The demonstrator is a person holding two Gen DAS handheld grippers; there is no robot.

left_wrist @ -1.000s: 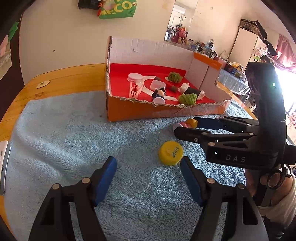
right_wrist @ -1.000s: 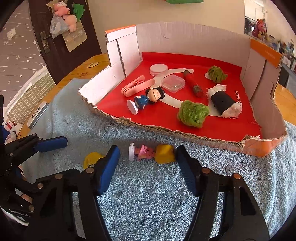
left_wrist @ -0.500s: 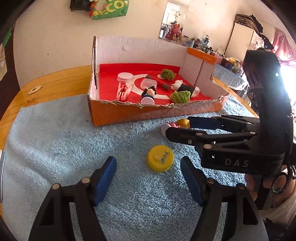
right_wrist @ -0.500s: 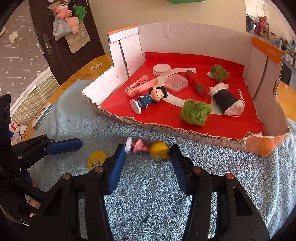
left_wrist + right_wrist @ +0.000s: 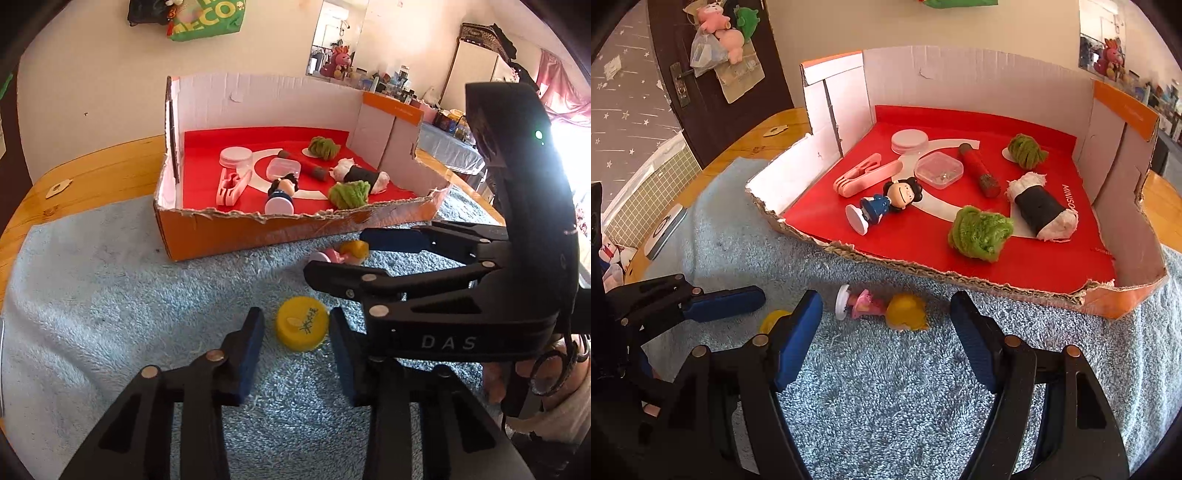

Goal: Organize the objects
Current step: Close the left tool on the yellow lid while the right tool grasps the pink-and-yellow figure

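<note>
— Comparing this moment with a second ago, what do we find changed?

— We see the left gripper has drawn its blue fingers much narrower; they were wide apart and are now closing around the yellow cap, which lies between them on the blue towel. We cannot tell whether the pads press on it yet. The right gripper has done the reverse: its fingers are opening, standing wide to either side of the small doll without touching it.

— How are we holding the two grippers?

— We tilt both steeply downward toward the towel on the wooden table. From the left camera, the right gripper crosses the view sideways, with part of a hand at its handle.

— Where do the things lie?

— We see the doll, with yellow hair and a pink dress, lying on its side just in front of the torn cardboard box. The cap is a little nearer us, to its left.

— Any writing?

— We read "DAS" on the right gripper's body, dark characters on the cap that we cannot make out, and "MINISO" on the box's red floor.
</note>
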